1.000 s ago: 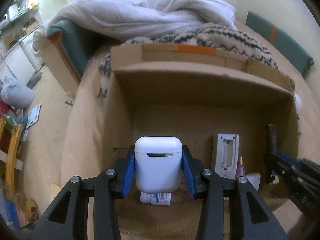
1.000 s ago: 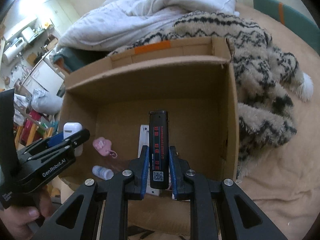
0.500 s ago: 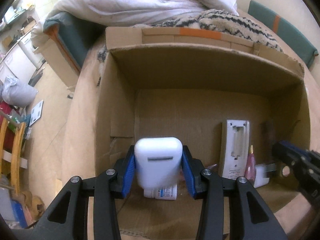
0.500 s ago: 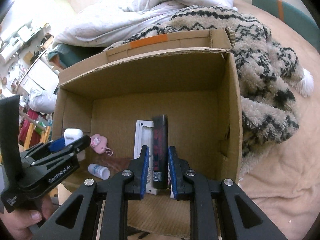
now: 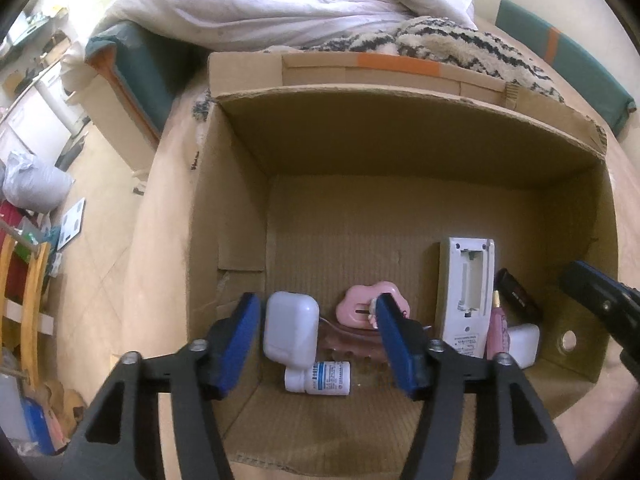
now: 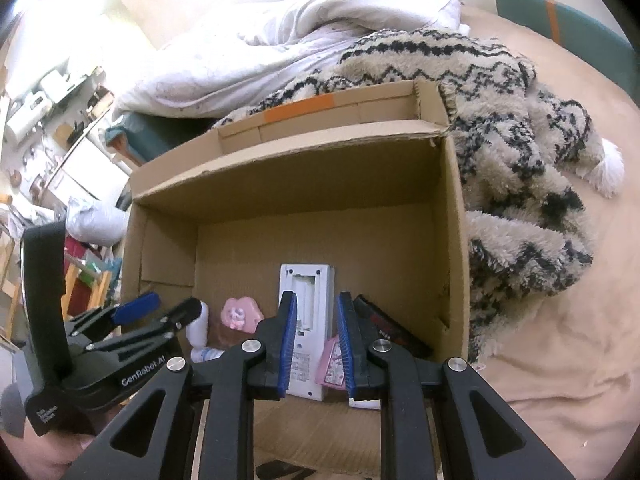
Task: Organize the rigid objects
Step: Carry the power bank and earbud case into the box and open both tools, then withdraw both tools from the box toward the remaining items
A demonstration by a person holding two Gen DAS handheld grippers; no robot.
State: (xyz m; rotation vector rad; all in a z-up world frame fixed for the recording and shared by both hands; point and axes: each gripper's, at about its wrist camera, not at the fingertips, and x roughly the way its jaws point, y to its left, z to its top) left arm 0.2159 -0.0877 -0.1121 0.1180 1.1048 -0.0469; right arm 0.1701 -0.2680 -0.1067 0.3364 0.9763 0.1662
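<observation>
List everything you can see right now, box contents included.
cardboard box: one, brown, centre of view
earbud case: one, white, box floor, left
pill bottle: one, white with blue label, lying in front of the case
cloud-shaped item: one, pink, box middle
remote: one, white, battery bay open, right of middle
flat bar: one, black with red print, right of the remote
small bottle: one, pink, between remote and bar
duvet: one, white, behind the box
fleece blanket: one, cream with black zigzags, right of the box
left gripper: black, blue pads, jaws just been opening, case between them, not gripped
right gripper: black, blue pads, jaws close together, nothing between
</observation>
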